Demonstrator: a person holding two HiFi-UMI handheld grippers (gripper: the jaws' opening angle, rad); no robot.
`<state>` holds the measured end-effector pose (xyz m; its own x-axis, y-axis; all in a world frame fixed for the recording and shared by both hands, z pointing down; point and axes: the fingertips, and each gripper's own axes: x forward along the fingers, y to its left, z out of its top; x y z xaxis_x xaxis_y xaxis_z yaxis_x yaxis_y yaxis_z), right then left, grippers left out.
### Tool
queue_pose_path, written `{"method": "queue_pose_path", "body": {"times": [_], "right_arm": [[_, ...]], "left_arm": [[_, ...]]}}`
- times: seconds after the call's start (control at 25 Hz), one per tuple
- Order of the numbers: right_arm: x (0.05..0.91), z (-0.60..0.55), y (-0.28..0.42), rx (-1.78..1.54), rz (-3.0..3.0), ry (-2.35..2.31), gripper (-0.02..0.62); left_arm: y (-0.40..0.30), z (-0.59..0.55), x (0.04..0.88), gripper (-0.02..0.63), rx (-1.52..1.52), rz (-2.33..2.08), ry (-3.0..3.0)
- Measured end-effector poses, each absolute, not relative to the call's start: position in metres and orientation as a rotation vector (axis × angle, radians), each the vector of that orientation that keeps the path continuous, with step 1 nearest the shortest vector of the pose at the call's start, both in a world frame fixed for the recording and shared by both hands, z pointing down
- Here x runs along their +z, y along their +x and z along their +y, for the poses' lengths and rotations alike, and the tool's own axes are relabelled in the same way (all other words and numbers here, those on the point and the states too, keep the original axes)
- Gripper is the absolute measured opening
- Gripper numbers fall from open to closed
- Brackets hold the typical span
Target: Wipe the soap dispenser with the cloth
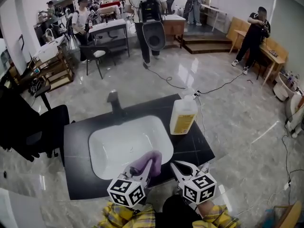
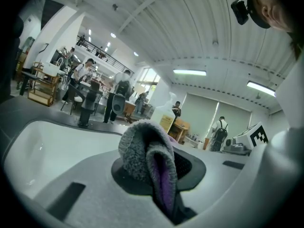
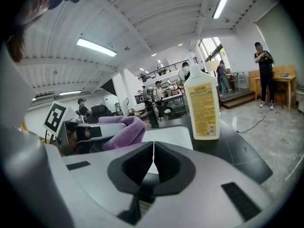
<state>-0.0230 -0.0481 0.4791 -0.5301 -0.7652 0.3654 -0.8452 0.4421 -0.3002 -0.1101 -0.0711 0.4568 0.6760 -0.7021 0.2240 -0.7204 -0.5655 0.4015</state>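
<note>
The soap dispenser [image 1: 183, 116], a white bottle with a yellow label and a pump top, stands upright on the black counter [image 1: 76, 141] to the right of the white sink [image 1: 107, 146]. It also rises ahead of my right gripper [image 3: 153, 161], where the soap dispenser [image 3: 202, 106] is apart from the jaws. My left gripper [image 1: 146, 167] is shut on a purple cloth [image 1: 148, 161] above the sink's near rim. The cloth [image 2: 152, 163] bunches between its jaws. My right gripper [image 1: 183, 169] is shut, empty, near the counter's front edge.
A black faucet [image 1: 114, 102] stands behind the sink. A cable [image 1: 209, 90] runs across the marble floor. Chairs and tables [image 1: 102, 37] fill the room at the back, with several people standing there.
</note>
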Motion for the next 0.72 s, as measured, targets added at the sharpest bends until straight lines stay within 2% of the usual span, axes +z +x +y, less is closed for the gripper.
{"method": "queue_pose_path", "body": {"times": [0.72], "right_arm": [[0.474, -0.106, 0.065, 0.656, -2.546, 1.433, 0.006]], "left_arm": [[-0.021, -0.127, 0.449, 0.049, 0.051, -1.116, 2.463]]}}
